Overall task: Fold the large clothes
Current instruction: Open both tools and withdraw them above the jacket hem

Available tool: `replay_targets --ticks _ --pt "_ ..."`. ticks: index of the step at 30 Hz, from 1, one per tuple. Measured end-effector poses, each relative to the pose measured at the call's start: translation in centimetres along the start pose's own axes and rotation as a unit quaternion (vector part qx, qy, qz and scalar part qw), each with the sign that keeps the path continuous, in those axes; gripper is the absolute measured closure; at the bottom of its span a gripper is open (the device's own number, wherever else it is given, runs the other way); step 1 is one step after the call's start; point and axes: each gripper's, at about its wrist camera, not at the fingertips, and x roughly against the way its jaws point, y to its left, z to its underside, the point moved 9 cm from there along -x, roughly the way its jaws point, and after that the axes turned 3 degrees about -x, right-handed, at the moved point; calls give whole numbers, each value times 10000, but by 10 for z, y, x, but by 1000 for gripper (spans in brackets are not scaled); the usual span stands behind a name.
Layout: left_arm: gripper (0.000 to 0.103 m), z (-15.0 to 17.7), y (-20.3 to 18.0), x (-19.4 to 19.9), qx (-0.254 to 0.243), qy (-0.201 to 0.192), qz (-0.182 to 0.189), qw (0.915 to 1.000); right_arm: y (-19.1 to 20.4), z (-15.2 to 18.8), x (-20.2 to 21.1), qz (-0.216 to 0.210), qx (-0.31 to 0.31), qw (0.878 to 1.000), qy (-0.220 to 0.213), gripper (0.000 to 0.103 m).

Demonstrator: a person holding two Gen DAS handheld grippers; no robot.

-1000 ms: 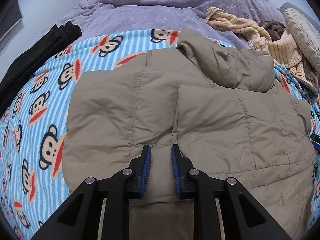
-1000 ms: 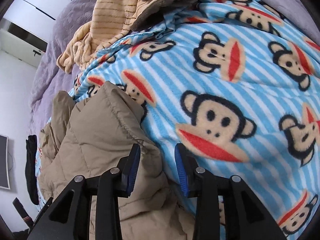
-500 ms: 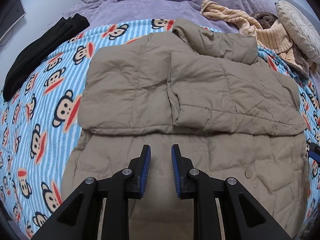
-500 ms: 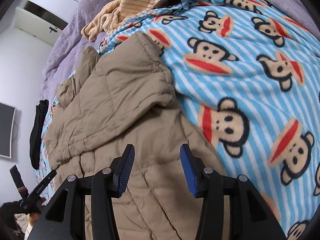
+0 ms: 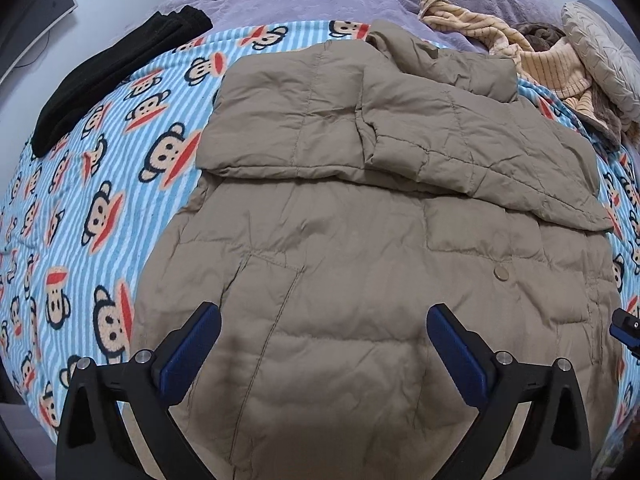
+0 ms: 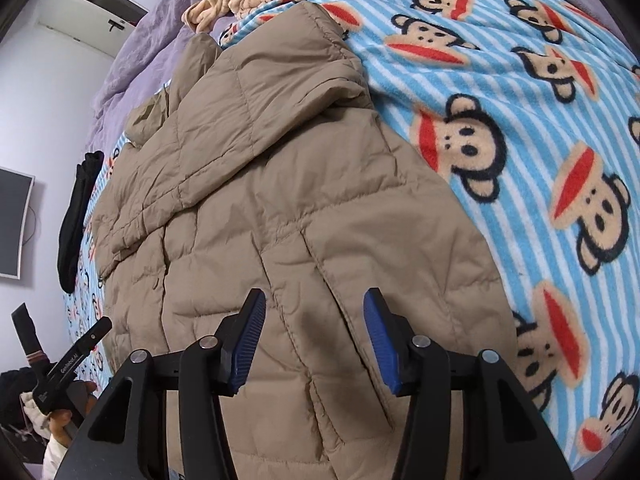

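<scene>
Left wrist view: the left gripper (image 5: 323, 338) hovers over the near hem of the tan padded jacket (image 5: 360, 264), fingers spread wide, holding nothing. The jacket lies on the monkey-print blanket (image 5: 92, 168) on the bed, both sleeves folded across its chest. A black garment (image 5: 116, 68) lies at far left; a striped beige garment (image 5: 532, 56) at far right.

Right wrist view: the right gripper (image 6: 314, 340) sits above the jacket's (image 6: 280, 208) near right part, fingers apart and empty. Blanket (image 6: 540, 128) shows on the right.
</scene>
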Motion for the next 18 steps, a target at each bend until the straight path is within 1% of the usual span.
replay_targets --ticks 1,6,8,15,17,18 --pt "0 4 1 1 12 59 50 10000 2 4 2 -13 -13 10000 9 38" --pt "0 26 4 11 -4 230 134 9996 8 24 8 -12 -81 9999 63 36" --pt "0 36 6 14 -37 334 153 9993 10 34 10 -47 -174 9998 96 27" --pt "0 68 21 34 -68 479 254 9985 26 76 18 -181 -422 9988 189 26" --pt "0 77 27 40 -67 508 289 9983 30 86 22 -229 -479 9984 181 17" --pt "0 81 30 43 -70 520 306 9982 32 91 24 -244 -513 9983 155 16"
